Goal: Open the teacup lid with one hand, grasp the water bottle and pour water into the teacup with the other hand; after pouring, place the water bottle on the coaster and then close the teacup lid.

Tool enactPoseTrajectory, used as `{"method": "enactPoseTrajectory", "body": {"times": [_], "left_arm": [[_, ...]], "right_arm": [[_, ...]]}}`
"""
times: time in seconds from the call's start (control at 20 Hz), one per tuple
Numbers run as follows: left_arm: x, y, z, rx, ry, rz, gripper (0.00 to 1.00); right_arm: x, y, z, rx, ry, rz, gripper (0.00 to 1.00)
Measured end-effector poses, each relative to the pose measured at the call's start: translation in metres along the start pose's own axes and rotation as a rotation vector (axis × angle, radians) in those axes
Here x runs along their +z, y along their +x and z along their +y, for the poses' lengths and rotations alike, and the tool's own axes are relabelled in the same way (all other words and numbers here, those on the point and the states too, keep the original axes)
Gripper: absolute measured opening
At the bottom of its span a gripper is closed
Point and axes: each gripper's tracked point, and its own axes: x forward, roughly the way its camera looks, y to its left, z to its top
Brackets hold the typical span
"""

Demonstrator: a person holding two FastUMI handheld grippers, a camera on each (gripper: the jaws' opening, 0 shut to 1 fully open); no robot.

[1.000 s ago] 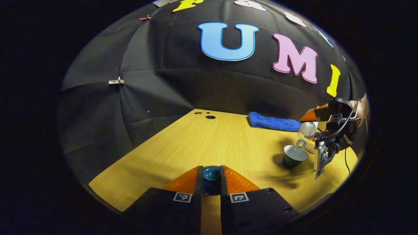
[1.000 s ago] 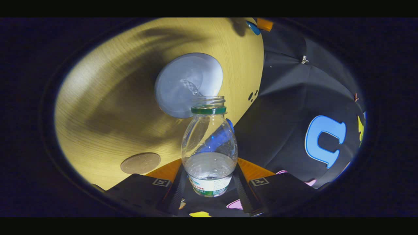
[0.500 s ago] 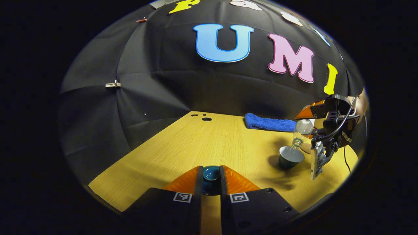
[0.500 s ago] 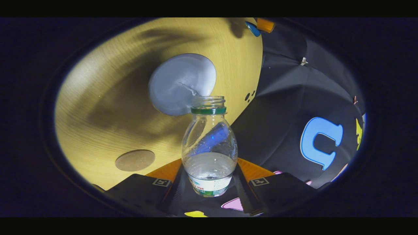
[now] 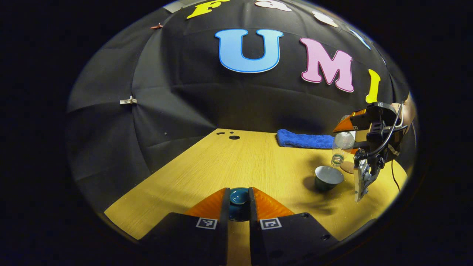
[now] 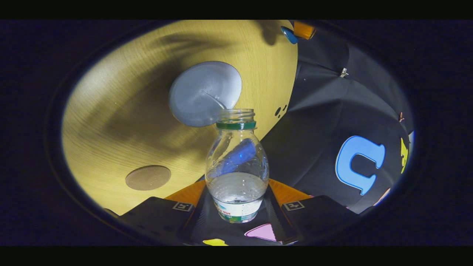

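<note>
We judge the task a little past halfway. The lid is off: at the bottom centre of the left gripper view, the left gripper (image 5: pixel 239 201) is clamped on the knob of the teacup lid (image 5: pixel 238 197), held clear of the cup. At the right of that frame the right gripper (image 5: pixel 349 138) grips the water bottle (image 5: pixel 342 145), tilted with its mouth just above the open teacup (image 5: pixel 328 178) on the desk (image 5: pixel 236 162). In the right gripper view only a thin thread of water runs from the bottle's neck (image 6: pixel 235 115) into the cup, so pouring looks nearly finished. Still to do: stand the bottle on the round coaster (image 6: pixel 147 177) at lower left of that frame, then put the lid on the cup.
</note>
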Motion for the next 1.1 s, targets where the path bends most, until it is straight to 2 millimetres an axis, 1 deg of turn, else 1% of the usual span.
{"method": "enactPoseTrajectory", "body": {"times": [0.05,0.1,0.15,0.2,0.25,0.3,0.4,0.55,0.6,0.65,0.75,0.8,1.0,1.05,1.1], "left_arm": [[0.0,0.0,-0.001,0.001,-0.001,0.0,0.24],[0.001,0.0,-0.002,0.001,-0.001,-0.001,0.28],[0.002,-0.001,-0.003,0.002,-0.001,-0.003,0.24],[0.002,-0.002,-0.004,0.002,0.0,-0.003,0.24],[0.003,-0.002,-0.006,0.003,0.001,0.0,0.28],[0.003,-0.003,-0.008,0.004,0.0,-0.001,0.28],[0.007,-0.003,-0.011,0.004,-0.006,-0.002,0.28],[0.011,-0.003,-0.018,0.003,-0.017,0.0,0.27],[0.014,-0.003,-0.021,0.002,-0.015,0.003,0.27],[0.017,-0.003,-0.024,0.001,-0.009,0.005,0.28],[0.029,-0.004,-0.033,-0.007,0.001,-0.001,0.27],[0.035,-0.005,-0.038,-0.014,0.001,-0.005,0.24],[0.065,-0.004,-0.062,-0.033,0.004,-0.023,0.24],[0.07,-0.004,-0.069,-0.035,0.01,-0.026,0.28],[0.076,-0.003,-0.075,-0.037,0.019,-0.029,0.28]], "right_arm": [[0.0,0.0,-0.001,-0.002,0.0,-0.002,0.72],[0.0,0.0,0.0,0.0,0.002,0.0,0.73],[0.0,-0.001,0.001,0.004,0.007,0.002,0.72],[0.0,-0.001,0.001,0.007,0.012,0.004,0.73],[0.0,-0.001,0.002,0.01,0.017,0.005,0.72],[-0.002,-0.001,0.002,0.015,0.033,0.011,0.73],[-0.005,-0.002,0.006,0.028,0.092,0.016,0.73],[-0.012,-0.009,0.012,0.048,0.203,0.036,0.73],[-0.011,-0.013,0.014,0.063,0.261,0.038,0.73],[-0.009,-0.01,0.017,0.079,0.33,0.039,0.73],[-0.005,-0.013,0.022,0.111,0.498,0.042,0.73],[-0.004,-0.015,0.026,0.129,0.588,0.047,0.73],[0.001,-0.02,0.041,0.179,1.031,0.078,0.74],[0.002,-0.023,0.045,0.182,1.119,0.08,0.73],[0.001,-0.024,0.046,0.182,1.198,0.091,0.73]]}}
